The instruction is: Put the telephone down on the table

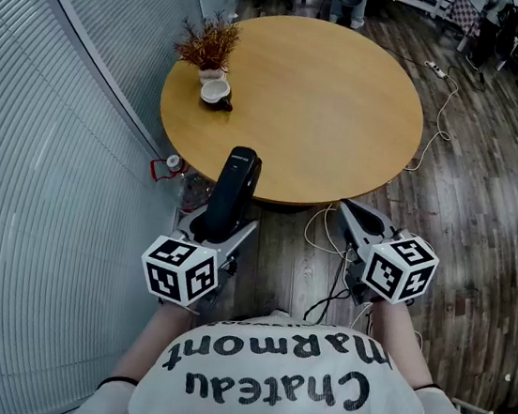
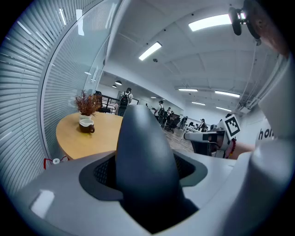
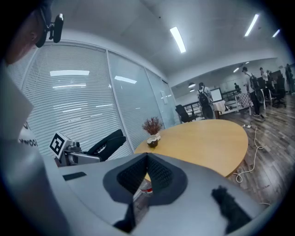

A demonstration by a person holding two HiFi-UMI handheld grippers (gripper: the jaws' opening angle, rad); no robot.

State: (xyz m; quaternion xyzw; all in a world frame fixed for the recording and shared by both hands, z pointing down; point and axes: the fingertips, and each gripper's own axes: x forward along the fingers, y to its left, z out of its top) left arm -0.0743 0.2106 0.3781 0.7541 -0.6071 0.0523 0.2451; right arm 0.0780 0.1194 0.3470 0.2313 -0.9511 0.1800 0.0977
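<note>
A black telephone handset (image 1: 234,187) sticks out forward and upward from my left gripper (image 1: 223,228), which is shut on its lower end. The handset's tip hangs over the near edge of the round wooden table (image 1: 330,97), above the top. In the left gripper view the telephone (image 2: 143,156) fills the space between the jaws. My right gripper (image 1: 349,208) is level with the left one, just short of the table's near edge, with its jaws together and nothing in them. The right gripper view shows the telephone (image 3: 105,142) in the left gripper (image 3: 69,152) at its left.
A brown and white cup (image 1: 215,94) and a small pot of dried red twigs (image 1: 207,45) stand at the table's left edge. A glass wall with blinds (image 1: 46,173) runs along the left. Cables (image 1: 437,111) and a power strip (image 1: 435,69) lie on the wooden floor to the right.
</note>
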